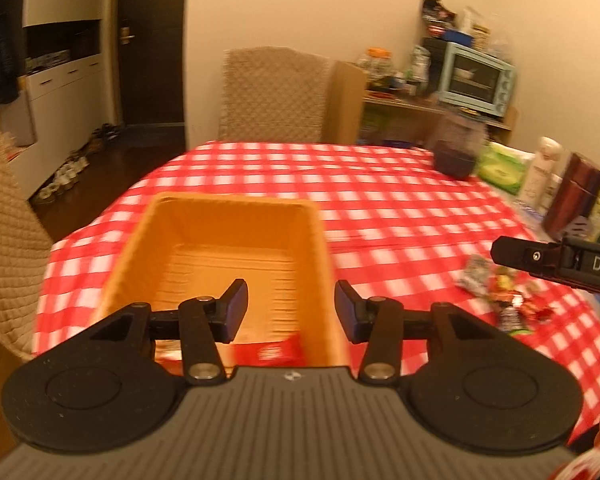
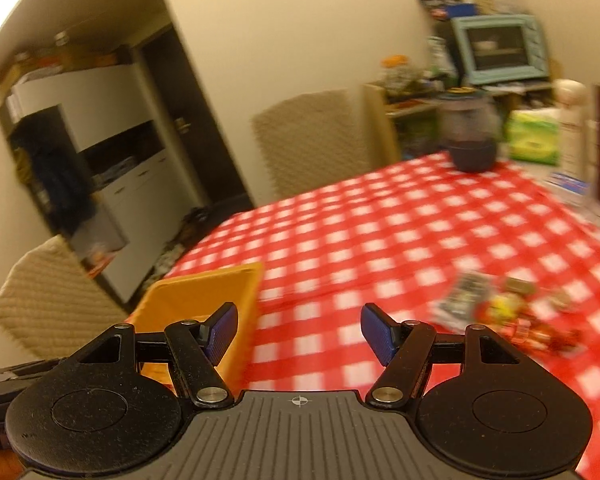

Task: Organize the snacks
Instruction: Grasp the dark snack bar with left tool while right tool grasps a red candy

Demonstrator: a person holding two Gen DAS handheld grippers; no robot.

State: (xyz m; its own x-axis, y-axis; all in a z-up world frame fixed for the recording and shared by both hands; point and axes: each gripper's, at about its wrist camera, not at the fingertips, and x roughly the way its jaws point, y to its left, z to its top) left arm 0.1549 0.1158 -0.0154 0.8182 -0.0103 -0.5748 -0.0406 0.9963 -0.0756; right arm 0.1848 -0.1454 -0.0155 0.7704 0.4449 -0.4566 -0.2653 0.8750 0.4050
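An orange tray (image 1: pixel 316 248) stands on the red-checked table, a red snack packet (image 1: pixel 274 352) lying at its near end. My left gripper (image 1: pixel 291 312) hovers over that near end, open, nothing between its fingers. A small heap of wrapped snacks (image 1: pixel 500 300) lies to the tray's right. In the right wrist view, my right gripper (image 2: pixel 299 334) is open and empty above the cloth, between the tray (image 2: pixel 244 280) and the snack heap (image 2: pixel 504 312). The right gripper's tip (image 1: pixel 540 258) enters the left wrist view from the right edge.
A dark jar (image 1: pixel 458 148) stands at the table's far right, with a green pack (image 1: pixel 502 168), a white bottle (image 1: pixel 540 172) and a dark red box (image 1: pixel 572 196) along the right side. Padded chairs (image 1: pixel 272 94) stand at the far end and left. A blue oven (image 1: pixel 476 78) sits on a shelf behind.
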